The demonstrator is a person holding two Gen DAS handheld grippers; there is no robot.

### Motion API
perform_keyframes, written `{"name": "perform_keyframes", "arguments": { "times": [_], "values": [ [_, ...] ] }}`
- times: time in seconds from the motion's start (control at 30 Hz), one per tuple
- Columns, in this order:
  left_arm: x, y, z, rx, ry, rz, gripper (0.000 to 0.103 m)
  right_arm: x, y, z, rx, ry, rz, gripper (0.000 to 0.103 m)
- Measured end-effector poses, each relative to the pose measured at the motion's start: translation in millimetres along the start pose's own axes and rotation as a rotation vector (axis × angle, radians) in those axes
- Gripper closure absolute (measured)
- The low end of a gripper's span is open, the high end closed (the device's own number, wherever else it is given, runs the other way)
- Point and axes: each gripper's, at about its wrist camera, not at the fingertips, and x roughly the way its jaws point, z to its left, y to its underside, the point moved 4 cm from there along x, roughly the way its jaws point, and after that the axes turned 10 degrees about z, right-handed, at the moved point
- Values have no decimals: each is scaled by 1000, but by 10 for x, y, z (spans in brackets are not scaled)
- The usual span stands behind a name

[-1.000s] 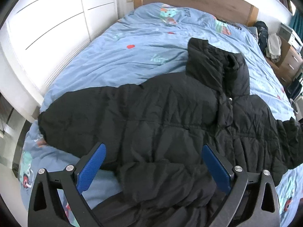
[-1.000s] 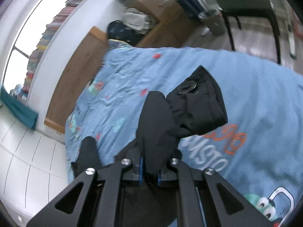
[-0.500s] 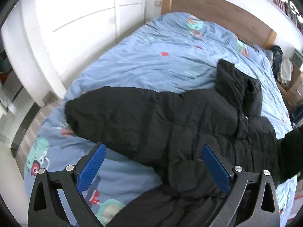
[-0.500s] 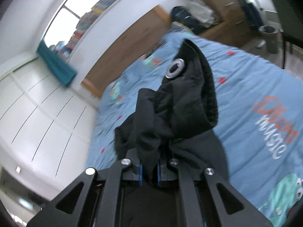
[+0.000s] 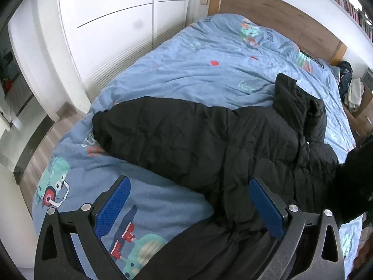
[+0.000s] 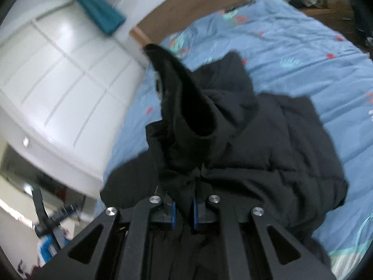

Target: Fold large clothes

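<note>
Fabric of a black padded jacket (image 6: 268,154) is clamped between the closed blue pads of the right gripper (image 6: 184,212), and a sleeve (image 6: 186,98) is lifted above the garment, its cuff opening turned toward the lens. The left gripper (image 5: 188,207) is seen with its blue pads (image 5: 113,206) spread wide and nothing between them, poised over the jacket's near hem. The jacket (image 5: 209,144) is laid across a blue cartoon-print duvet (image 5: 209,65), one sleeve stretched to the left edge of the bed and the collar pointed toward the far wooden headboard (image 5: 268,11). White wardrobe doors (image 5: 112,23) are seen at left; a cluttered wooden dresser (image 5: 363,112) is visible at far right.
</note>
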Motion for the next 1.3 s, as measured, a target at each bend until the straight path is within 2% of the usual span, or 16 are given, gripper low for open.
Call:
{"name": "perform_keyframes", "arguments": {
  "times": [0.23,0.4,0.6,0.67,0.73,0.8,0.87,1.03,1.13,1.2,1.3],
  "values": [
    [77,122,88,2,-32,14,3,598,488,110,-137,118,150,93],
    [144,167,36,15,-18,39,3,924,737,38,-201,199,245,93],
    [210,183,-54,19,-2,60,3,1147,946,-92,-253,280,295,90],
    [218,197,-92,24,-3,63,3,1145,983,-75,-274,294,293,88],
    [218,198,-134,30,-9,61,3,1150,1003,-32,-288,295,294,80],
    [209,189,-176,34,-14,56,3,1136,1035,41,-305,287,300,63],
    [202,180,-225,38,-8,54,3,1107,1085,141,-330,271,306,54],
    [202,173,-442,68,16,53,3,956,1256,429,-379,193,325,53],
    [245,196,-642,90,42,62,3,761,1219,502,-395,176,302,53],
    [282,216,-807,113,57,65,3,580,1087,432,-382,196,264,53],
    [357,279,-1119,164,94,75,3,332,770,159,-342,285,198,53]
  ]
}}
